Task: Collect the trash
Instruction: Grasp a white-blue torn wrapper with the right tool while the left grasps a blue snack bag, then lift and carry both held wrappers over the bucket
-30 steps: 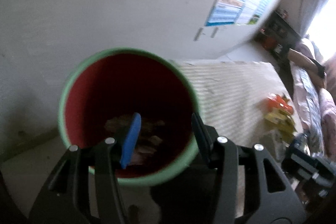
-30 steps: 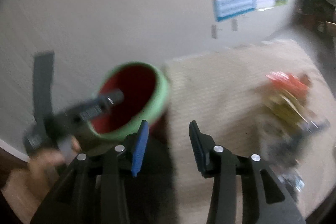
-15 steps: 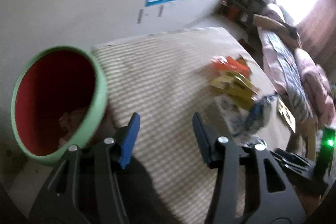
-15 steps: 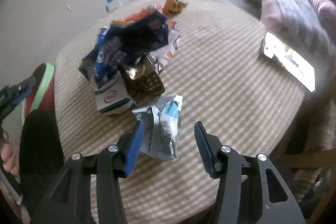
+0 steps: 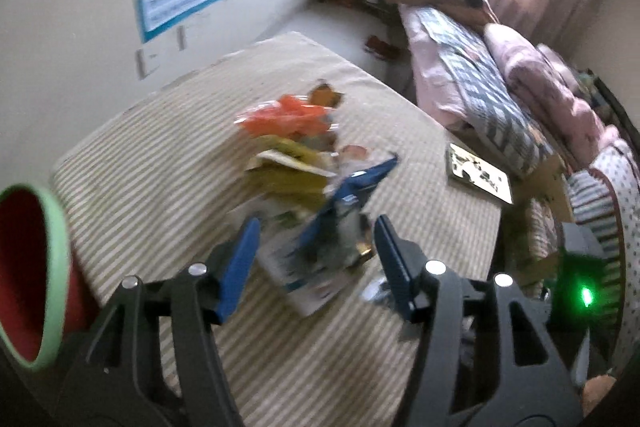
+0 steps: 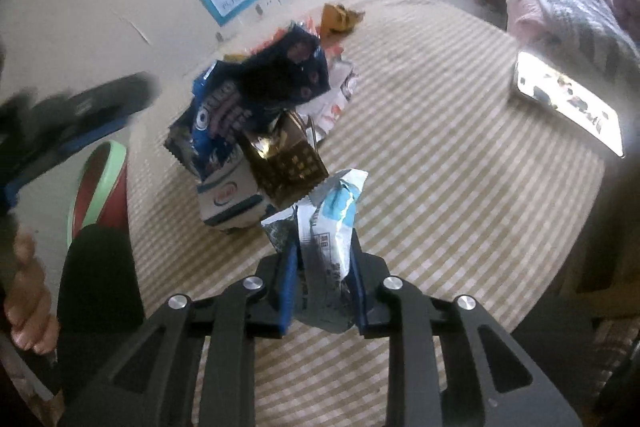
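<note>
A heap of trash lies mid-table: a blue Oreo packet (image 6: pixel 224 115), a gold box (image 6: pixel 284 159), a white carton (image 6: pixel 228 199) and an orange wrapper (image 5: pixel 288 115). A silver and blue wrapper (image 6: pixel 338 203) sticks up between the pads of my right gripper (image 6: pixel 323 243). Its jaws are closing, and the pads press on the wrapper. My left gripper (image 5: pixel 316 223) hovers short of the heap; its jaws are opening with nothing between them. The bin (image 5: pixel 56 247), green-rimmed and red inside, stands off the table's left edge.
The table carries a striped beige cloth (image 6: pixel 440 147). A flat glossy card or screen (image 6: pixel 568 103) lies near its right edge. A bed with bedding (image 5: pixel 500 87) fills the right side. A person's hand (image 6: pixel 28 299) shows at the left, by the bin (image 6: pixel 100 183).
My left gripper swung right from over the bin to face the heap, jaws wider. My right gripper came down from the bin side onto the silver wrapper and closed on it.
</note>
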The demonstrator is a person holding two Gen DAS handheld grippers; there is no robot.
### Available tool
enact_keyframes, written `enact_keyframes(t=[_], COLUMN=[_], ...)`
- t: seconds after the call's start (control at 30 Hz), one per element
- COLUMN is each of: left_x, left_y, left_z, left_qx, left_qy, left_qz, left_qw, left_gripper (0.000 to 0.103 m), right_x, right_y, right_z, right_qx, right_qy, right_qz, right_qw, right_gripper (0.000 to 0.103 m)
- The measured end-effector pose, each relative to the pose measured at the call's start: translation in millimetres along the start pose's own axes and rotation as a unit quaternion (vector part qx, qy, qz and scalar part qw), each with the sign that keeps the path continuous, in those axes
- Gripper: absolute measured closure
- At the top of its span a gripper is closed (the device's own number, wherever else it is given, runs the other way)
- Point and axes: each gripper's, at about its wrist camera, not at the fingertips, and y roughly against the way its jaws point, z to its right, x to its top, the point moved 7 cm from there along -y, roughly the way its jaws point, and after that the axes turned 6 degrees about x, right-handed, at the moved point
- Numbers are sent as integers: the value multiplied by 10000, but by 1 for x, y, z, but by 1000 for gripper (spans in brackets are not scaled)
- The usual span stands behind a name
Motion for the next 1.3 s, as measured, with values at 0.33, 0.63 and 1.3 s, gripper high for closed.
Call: enact_keyframes(t=[0.33,0.63,1.3], left_x=[-1,-12,-45], left_y=[-61,-38,31], left_z=[15,5,-86], left_qx=[137,68,808], left_qy=[-106,51,875], left_qz=[-625,-467,32], left_qw=[9979,9989,9929], left_gripper=[79,98,98], right_x=[-9,-10,-3], right_y=[3,1,5], right_z=[9,10,-31], right_qx=[142,143,118], right_qy=[-273,-260,257], right_qz=[11,-17,22], right_qw=[9995,9996,9996], right_gripper=[80,80,80])
